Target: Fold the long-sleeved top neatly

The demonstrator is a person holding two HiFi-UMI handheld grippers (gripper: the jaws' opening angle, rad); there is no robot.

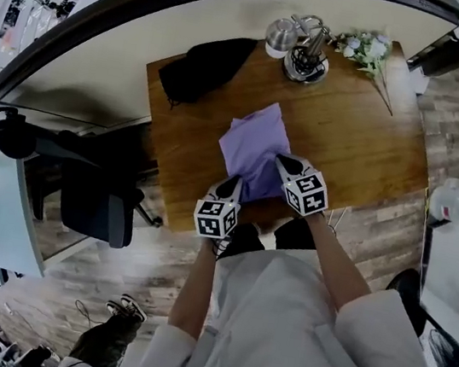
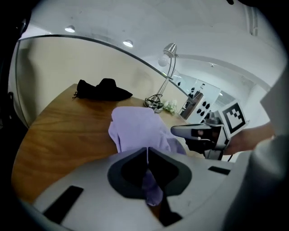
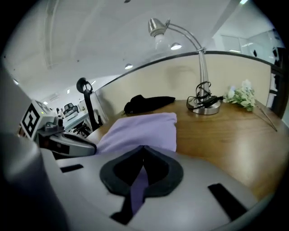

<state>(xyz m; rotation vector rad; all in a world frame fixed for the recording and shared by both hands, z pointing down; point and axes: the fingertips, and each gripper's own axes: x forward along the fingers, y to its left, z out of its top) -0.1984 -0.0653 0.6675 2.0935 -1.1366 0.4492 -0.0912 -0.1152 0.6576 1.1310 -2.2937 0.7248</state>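
Now my left tongs (image 1: 230, 190) and right tongs (image 1: 284, 162) each pinch shut on the six o'clock edge of the soft purple cloth top (image 1: 255, 143) on the brown wooden table (image 1: 365, 148). If one pulls harder, the fold may go crooked.

We saw a lavender long-sleeved top (image 1: 253, 143), folded to a narrow, rumpled rectangle, lying lengthwise across the middle of the wooden table (image 1: 365, 148), its near edge pinched and lifted at two points.
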